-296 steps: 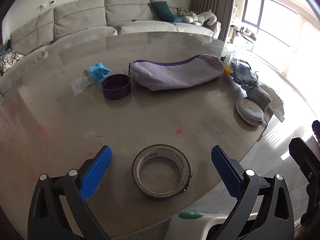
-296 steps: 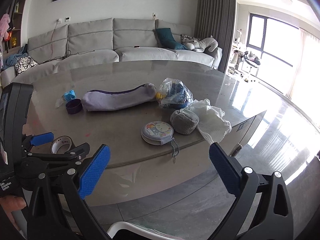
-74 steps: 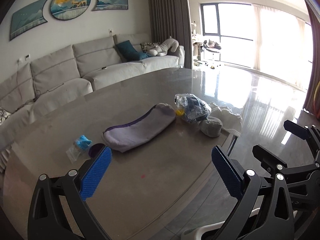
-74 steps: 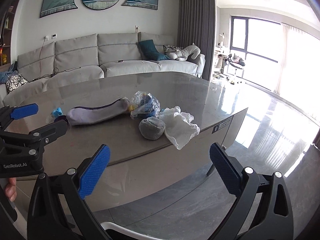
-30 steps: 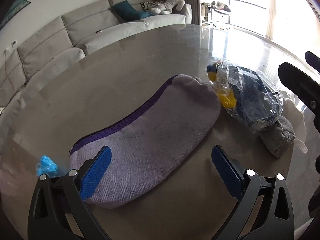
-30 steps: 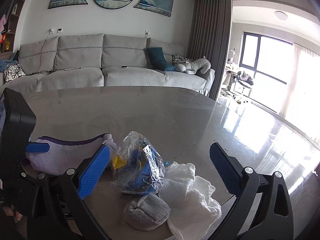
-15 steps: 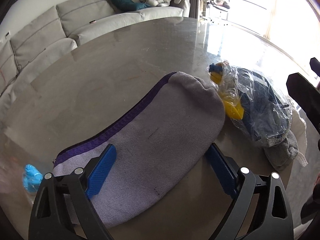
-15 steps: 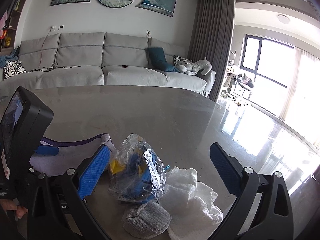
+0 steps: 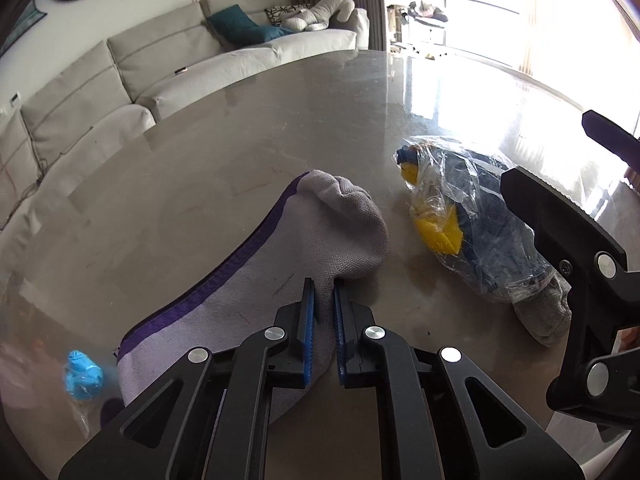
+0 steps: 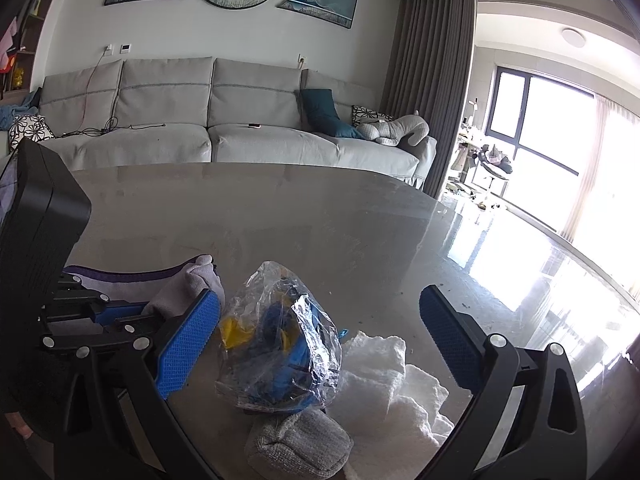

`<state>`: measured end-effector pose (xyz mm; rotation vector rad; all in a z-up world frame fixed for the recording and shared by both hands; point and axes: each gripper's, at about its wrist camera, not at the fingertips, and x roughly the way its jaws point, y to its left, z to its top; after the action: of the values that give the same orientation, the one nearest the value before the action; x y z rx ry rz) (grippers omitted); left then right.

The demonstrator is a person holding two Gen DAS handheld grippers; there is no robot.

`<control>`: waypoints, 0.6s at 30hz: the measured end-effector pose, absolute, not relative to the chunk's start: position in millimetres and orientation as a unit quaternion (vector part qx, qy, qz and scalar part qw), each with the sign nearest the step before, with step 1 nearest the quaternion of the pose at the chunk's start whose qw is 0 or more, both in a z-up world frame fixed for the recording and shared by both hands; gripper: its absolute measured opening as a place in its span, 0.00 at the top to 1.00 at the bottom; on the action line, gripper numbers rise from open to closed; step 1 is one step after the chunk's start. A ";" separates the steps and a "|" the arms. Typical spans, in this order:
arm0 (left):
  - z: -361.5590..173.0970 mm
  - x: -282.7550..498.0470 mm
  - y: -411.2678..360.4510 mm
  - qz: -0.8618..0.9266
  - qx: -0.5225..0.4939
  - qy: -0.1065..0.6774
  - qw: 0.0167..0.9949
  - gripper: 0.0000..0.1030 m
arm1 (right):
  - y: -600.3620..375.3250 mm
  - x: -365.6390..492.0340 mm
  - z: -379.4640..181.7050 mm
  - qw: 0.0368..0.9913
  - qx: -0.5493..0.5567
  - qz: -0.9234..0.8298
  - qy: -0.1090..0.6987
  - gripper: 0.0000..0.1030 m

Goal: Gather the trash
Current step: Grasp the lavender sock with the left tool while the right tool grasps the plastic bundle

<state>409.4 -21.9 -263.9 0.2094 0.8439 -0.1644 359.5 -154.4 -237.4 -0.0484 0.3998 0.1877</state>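
My left gripper (image 9: pixel 324 330) is shut on the near edge of a grey fabric pouch (image 9: pixel 276 280) with a purple zip, which lies on the table; the pouch also shows in the right wrist view (image 10: pixel 188 280). A clear plastic bag (image 9: pixel 460 220) with blue and yellow contents lies to the pouch's right. In the right wrist view the plastic bag (image 10: pixel 280 344) sits between the fingers of my open right gripper (image 10: pixel 320 344), which hovers above it. A small bag with a blue item (image 9: pixel 82 372) lies at the far left.
A grey knitted bundle (image 10: pixel 300 448) and a white cloth (image 10: pixel 400 392) lie near the table's (image 10: pixel 320 220) front edge, by the plastic bag. A grey sofa (image 10: pixel 200 128) stands behind the table. The glossy floor (image 10: pixel 560 280) lies to the right.
My left gripper has closed from wide open onto the grey pouch's edge. My right gripper has moved a little closer over the plastic bag and stays open.
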 end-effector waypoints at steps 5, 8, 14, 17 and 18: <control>-241.3 405.5 -17.6 -0.066 0.103 0.380 0.917 0.93 | -155.7 362.4 -238.0 0.975 -0.025 0.094 0.199 0.04; -232.1 405.6 -12.8 -0.061 0.097 0.372 0.921 0.93 | -154.8 364.7 -240.0 0.974 -0.020 0.095 0.205 0.04; -227.2 405.5 -11.6 -0.054 0.095 0.363 0.925 0.93 | -149.5 372.2 -243.5 0.972 -0.015 0.099 0.214 0.04; -230.9 404.7 -9.5 -0.053 0.093 0.367 0.924 0.93 | -143.3 378.4 -243.3 0.970 -0.018 0.104 0.219 0.04; -232.1 399.2 -12.2 -0.052 0.090 0.368 0.924 0.93 | -140.7 378.8 -244.4 0.969 -0.020 0.105 0.221 0.04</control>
<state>399.2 -12.2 -232.1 0.1837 0.7546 -0.1074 378.8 -140.7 -244.4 -0.0411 0.4472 0.2114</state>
